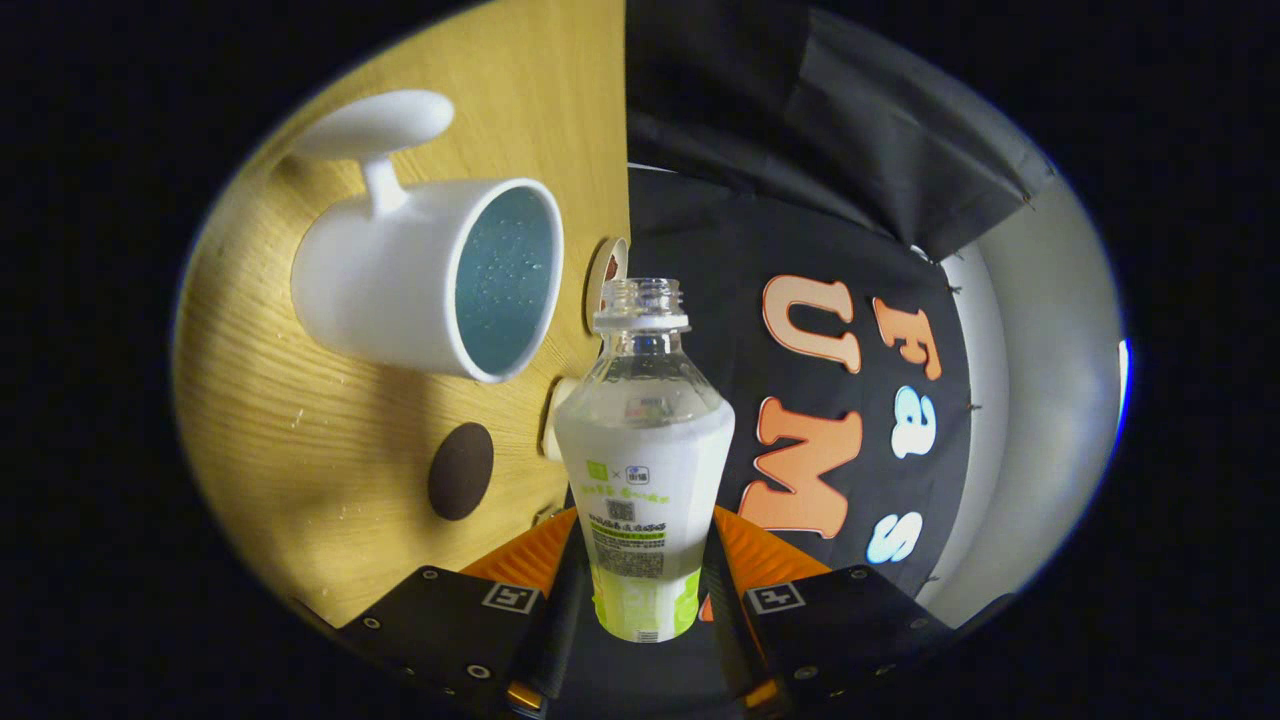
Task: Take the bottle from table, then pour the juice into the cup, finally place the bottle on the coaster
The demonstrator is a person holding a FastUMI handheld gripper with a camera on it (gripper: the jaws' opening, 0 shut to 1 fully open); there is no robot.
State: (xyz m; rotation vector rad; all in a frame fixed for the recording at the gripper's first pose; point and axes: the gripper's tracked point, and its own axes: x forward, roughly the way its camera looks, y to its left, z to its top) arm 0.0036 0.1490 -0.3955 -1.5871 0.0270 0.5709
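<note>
The jaws (640,590) are clamped on the bottle (642,470), one finger pressing each side of its lower labelled body, so the bottle stands straight out between the fingers and reaches well ahead of them. The bottle is uncapped; its clear neck and open mouth show at the far end, and the upper part looks see-through, with a white and green label wrapping the lower part. The whole view is rolled, so the wooden table (300,420) appears as an upright surface to one side of the bottle. On the table sits the cup (420,280), white with a blue inside and a broad flat handle, its open mouth turned toward the bottle's neck and lying close beside it; the bottle mouth is just short of the cup's rim, not over it. A dark round coaster (461,470) lies on the table nearer the fingers, beside the bottle's shoulder. Two small round things peek out from behind the bottle at the table's edge; what they are cannot be told.
</note>
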